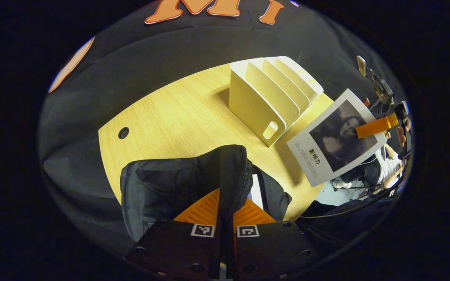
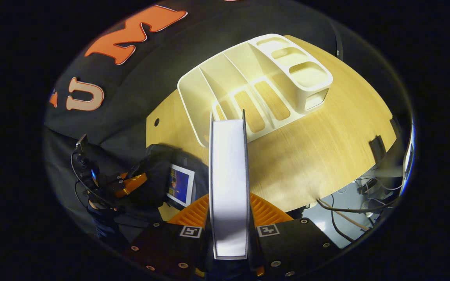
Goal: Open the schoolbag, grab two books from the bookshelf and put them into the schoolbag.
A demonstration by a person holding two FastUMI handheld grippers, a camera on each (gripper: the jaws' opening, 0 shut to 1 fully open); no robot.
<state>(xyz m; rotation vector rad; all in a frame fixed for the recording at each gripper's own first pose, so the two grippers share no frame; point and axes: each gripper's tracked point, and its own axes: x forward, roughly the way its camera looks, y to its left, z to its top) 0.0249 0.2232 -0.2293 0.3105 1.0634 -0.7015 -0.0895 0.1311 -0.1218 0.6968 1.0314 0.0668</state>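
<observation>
In the left gripper view, the left gripper (image 1: 225,218) sat at the bottom centre of the frame with both fingers clamped on a raised fold of the dark schoolbag (image 1: 182,183). The bag lay on the wooden table (image 1: 170,117) in the lower middle of the frame, and a white edge of a book showed in its opening just right of the pinched fabric. The cream bookshelf (image 1: 272,97) stood above and right of the bag, in the upper centre, its slots bare. At the right of that frame a second book (image 1: 336,138) with a dark portrait cover hung above the table edge, gripped by the right gripper (image 1: 377,127) at its right side.

In the right gripper view, the right gripper (image 2: 229,230) at the bottom centre pressed both fingers on that book (image 2: 228,175), seen edge-on as a pale upright slab in the middle of the frame. The bookshelf (image 2: 248,86) lay beyond it in the upper centre. The schoolbag (image 2: 158,175) was at the lower left, with 1 book (image 2: 181,185) showing a blue cover inside its mouth, and the left gripper (image 2: 131,185) was touching the bag's left side.
</observation>
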